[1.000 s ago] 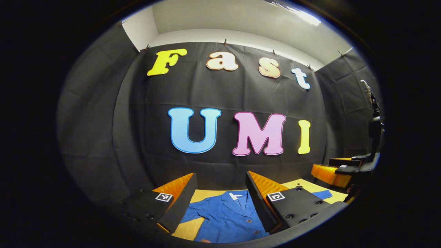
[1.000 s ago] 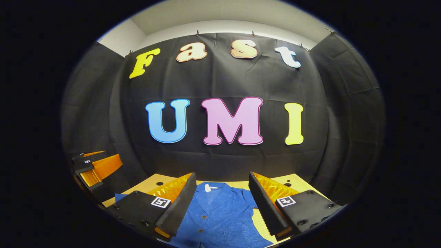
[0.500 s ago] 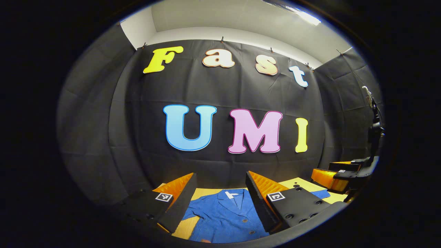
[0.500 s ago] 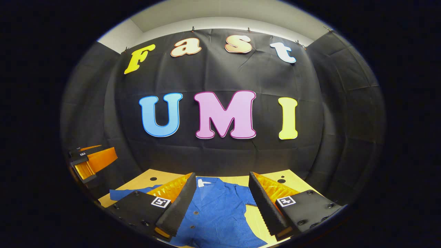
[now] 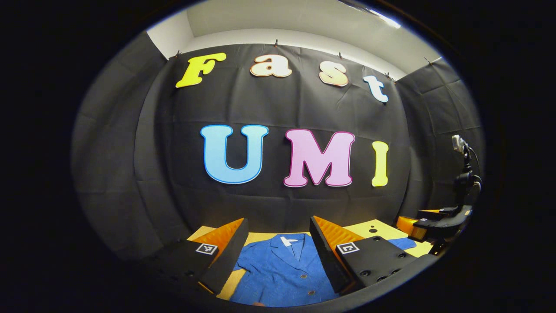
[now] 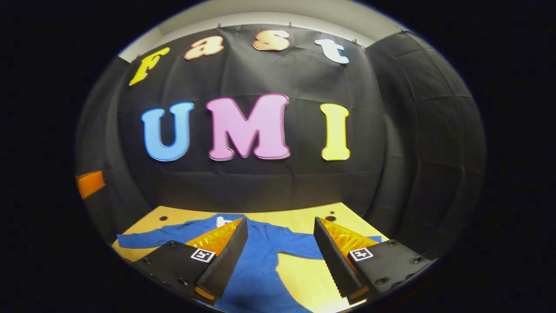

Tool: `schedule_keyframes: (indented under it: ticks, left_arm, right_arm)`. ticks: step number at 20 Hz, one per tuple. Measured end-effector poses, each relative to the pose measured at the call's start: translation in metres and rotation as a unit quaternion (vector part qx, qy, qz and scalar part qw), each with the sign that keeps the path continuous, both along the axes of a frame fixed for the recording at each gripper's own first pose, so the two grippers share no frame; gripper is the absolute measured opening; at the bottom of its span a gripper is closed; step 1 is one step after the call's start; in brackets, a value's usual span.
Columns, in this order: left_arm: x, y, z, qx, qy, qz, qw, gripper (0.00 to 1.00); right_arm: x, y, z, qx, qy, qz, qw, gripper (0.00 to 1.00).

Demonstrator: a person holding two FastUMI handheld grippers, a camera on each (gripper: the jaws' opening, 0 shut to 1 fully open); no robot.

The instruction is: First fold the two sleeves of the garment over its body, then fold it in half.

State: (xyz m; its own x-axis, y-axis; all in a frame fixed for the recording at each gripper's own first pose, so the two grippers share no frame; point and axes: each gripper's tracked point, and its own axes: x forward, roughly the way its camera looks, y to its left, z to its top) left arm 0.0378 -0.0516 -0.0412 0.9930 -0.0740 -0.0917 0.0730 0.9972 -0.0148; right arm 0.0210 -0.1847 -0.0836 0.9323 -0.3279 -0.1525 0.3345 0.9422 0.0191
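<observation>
Lying flat on table [image 6: 299, 278], blue garment [image 5: 282, 271] below both parted tongs [image 5: 278, 248] [image 6: 280, 252]

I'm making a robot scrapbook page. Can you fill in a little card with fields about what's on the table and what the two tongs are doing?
Garment: blue button-up shirt with a collar, lying flat, front up
Sleeves: spread out to the sides, not yet folded
Surface: yellow wooden table with small dark holes
Left tongs: open, above the shirt's collar and chest, holding nothing
Right tongs: open, above the shirt's sleeve side, holding nothing
Folding done: none yet
</observation>
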Motion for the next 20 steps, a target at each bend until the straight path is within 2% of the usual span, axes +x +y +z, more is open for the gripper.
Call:
schedule_keyframes:
  ticks: [2, 4, 8, 11, 12, 13, 14, 15, 16, 17, 19, 20]
  left_arm:
    - [0.005, -0.006, -0.007, 0.002, 0.013, 0.007, 1.000, 0.82]
    - [0.008, -0.009, -0.008, 0.007, 0.017, 0.021, 1.000, 0.82]
    - [0.022, -0.031, -0.021, 0.021, 0.044, 0.019, 0.999, 0.82]
    - [0.036, -0.067, -0.010, 0.016, 0.038, -0.012, 0.999, 0.82]
    - [0.040, -0.079, -0.006, 0.016, 0.035, -0.021, 0.999, 0.82]
    - [0.044, -0.088, -0.006, 0.014, 0.038, -0.025, 0.999, 0.82]
    - [0.048, -0.097, -0.007, 0.004, 0.047, -0.024, 0.999, 0.82]
    - [0.052, -0.107, -0.008, -0.018, 0.058, -0.028, 0.998, 0.82]
    - [0.054, -0.121, -0.007, -0.044, 0.068, -0.039, 0.996, 0.82]
    - [0.055, -0.132, -0.005, -0.068, 0.073, -0.046, 0.994, 0.81]
    - [0.058, -0.147, -0.003, -0.093, 0.081, -0.052, 0.991, 0.82]
    - [0.059, -0.153, -0.004, -0.091, 0.088, -0.055, 0.990, 0.82]
  right_arm:
    - [0.001, -0.044, -0.025, 0.028, 0.030, -0.040, 0.998, 0.96]
    - [0.007, -0.088, -0.041, 0.029, 0.045, -0.074, 0.996, 0.96]
    - [0.009, -0.168, -0.094, 0.056, 0.100, -0.135, 0.984, 0.96]
    - [0.011, -0.222, -0.118, 0.059, 0.120, -0.186, 0.973, 0.96]
    - [0.011, -0.233, -0.132, 0.071, 0.133, -0.192, 0.970, 0.96]
    - [0.013, -0.240, -0.147, 0.087, 0.150, -0.190, 0.966, 0.89]
    - [0.009, -0.248, -0.164, 0.098, 0.176, -0.193, 0.960, 0.97]
    - [0.001, -0.260, -0.180, 0.094, 0.202, -0.200, 0.954, 0.97]
    - [-0.001, -0.271, -0.198, 0.091, 0.225, -0.212, 0.947, 0.91]
    - [0.000, -0.279, -0.212, 0.103, 0.244, -0.218, 0.939, 0.98]
    - [-0.001, -0.280, -0.230, 0.150, 0.268, -0.226, 0.925, 0.98]
    - [-0.005, -0.283, -0.233, 0.161, 0.275, -0.233, 0.919, 0.99]
